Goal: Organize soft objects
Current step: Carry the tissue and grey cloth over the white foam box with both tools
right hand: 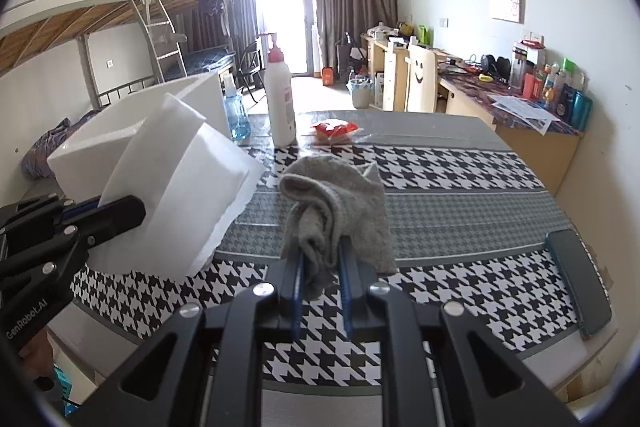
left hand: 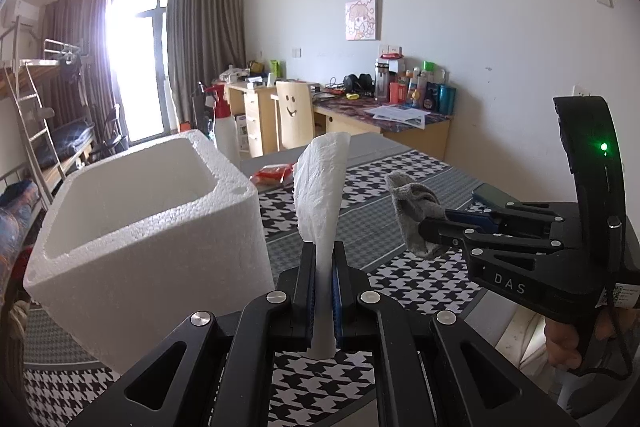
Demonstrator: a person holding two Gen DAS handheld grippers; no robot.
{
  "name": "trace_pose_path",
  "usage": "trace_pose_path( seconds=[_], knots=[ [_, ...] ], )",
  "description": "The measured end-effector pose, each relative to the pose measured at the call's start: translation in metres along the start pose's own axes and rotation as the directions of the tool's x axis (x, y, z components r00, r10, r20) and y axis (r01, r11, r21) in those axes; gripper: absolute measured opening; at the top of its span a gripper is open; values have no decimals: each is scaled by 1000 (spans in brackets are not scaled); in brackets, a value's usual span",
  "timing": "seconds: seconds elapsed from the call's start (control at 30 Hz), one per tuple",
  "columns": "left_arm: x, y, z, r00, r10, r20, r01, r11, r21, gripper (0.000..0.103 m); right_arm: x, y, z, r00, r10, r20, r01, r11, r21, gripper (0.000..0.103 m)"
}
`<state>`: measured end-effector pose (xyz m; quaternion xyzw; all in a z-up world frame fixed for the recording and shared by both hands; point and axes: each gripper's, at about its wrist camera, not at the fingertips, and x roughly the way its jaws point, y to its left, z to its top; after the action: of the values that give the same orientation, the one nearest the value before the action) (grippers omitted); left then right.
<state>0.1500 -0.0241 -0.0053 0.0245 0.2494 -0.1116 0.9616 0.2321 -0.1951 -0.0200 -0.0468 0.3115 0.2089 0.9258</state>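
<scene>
Two soft things are in hand at once, one per gripper. The left gripper (left hand: 324, 259) is clenched on a white tissue (left hand: 322, 187), its jaws pinching the lower end so the sheet stands up past the fingertips like a limp flag. The right gripper (right hand: 322, 259) is clamped on a grey sock (right hand: 340, 207), bunched between the blue pads and drooping over both sides of them.

Both look very light and wholly limp — neither will hold a shape, and neither can break. The tissue is thin and could tear or slip if dragged against an edge; a pinch low on a gathered fold, as now, seems the safest hold. The sock is thicker and grippier, so a bite on its bunched middle should hold well.

Each is held clear above the table (right hand: 460, 211), which wears a black-and-white houndstooth cloth. The white foam box (left hand: 132, 219) stands at the table's left side, just beside the left gripper — its open top is near the tissue and lower than the sheet's tip. The sock hangs further toward the right, apart from the box, with the tissue between them. A dark phone (right hand: 578, 283) lies near the table's right edge.
</scene>
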Motion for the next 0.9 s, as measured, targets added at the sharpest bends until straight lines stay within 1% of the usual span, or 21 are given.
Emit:
trace_pose_path(
  seconds=[0.43,0.9],
  knots=[
    [-9,-5,18,998,-3,59,1,1000,26,7,-18,-5,15,998,-7,65,7,1000,11,19],
    [-19,-4,27,994,13,111,-18,999,41,7,-29,-7,27,994,-7,112,5,1000,13,19]
  ],
)
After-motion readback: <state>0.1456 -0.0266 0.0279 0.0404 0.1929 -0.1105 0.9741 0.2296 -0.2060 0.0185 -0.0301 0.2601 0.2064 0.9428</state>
